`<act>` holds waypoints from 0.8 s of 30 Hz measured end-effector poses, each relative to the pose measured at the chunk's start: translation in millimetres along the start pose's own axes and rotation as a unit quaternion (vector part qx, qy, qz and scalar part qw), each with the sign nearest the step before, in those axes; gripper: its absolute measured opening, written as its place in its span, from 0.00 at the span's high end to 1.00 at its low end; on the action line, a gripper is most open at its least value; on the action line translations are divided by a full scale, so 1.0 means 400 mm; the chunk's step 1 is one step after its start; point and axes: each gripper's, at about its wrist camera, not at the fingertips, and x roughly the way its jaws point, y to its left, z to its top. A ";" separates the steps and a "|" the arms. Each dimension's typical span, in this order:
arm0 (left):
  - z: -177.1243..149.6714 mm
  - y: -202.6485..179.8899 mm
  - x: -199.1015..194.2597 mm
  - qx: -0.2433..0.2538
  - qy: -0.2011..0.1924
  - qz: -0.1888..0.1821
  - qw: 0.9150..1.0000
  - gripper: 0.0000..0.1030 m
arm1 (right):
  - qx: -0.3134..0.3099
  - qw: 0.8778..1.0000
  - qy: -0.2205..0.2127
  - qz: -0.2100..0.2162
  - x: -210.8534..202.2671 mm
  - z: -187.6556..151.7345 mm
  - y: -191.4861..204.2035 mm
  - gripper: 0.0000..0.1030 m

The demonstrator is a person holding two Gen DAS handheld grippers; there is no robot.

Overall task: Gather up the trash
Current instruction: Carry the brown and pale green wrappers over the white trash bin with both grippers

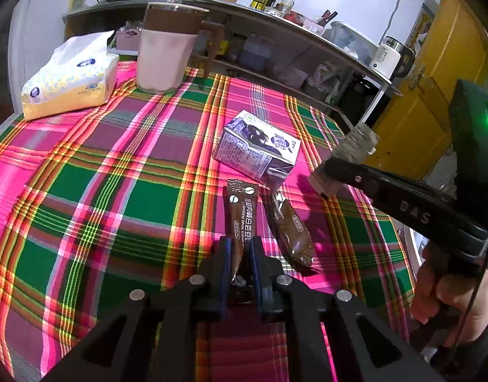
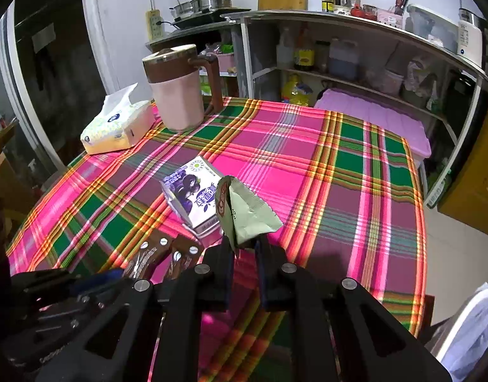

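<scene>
Left claw [image 1: 240,248]: clenched on a brown sachet [image 1: 239,213], which lies on the counter [image 1: 116,191].
Second sachet [image 1: 291,232]: just right of it.
Right claw [image 2: 245,248]: gripping a crumpled wrapper [image 2: 244,213], raised.
Milk carton [image 1: 256,149]: ahead of both claws.

My right gripper [image 2: 244,251] pinches a crumpled green wrapper [image 2: 247,213] above the plaid tablecloth [image 2: 339,175]. Just behind it lies a purple milk carton [image 2: 193,194]; two brown sachets [image 2: 167,254] sit lower left, by my left gripper [image 2: 69,289].
</scene>
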 end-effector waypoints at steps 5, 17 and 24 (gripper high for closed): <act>-0.011 -0.018 -0.021 0.012 -0.007 -0.002 1.000 0.89 | 0.012 1.000 -0.010 0.002 -0.055 -0.024 -0.009 0.88; -0.045 -0.073 -0.079 0.038 -0.015 -0.007 0.999 0.91 | 0.039 0.999 -0.024 0.006 -0.169 -0.103 -0.027 0.88; -0.060 -0.073 -0.051 0.046 0.020 0.001 0.999 0.81 | 0.053 0.998 -0.027 0.006 -0.216 -0.142 -0.042 0.88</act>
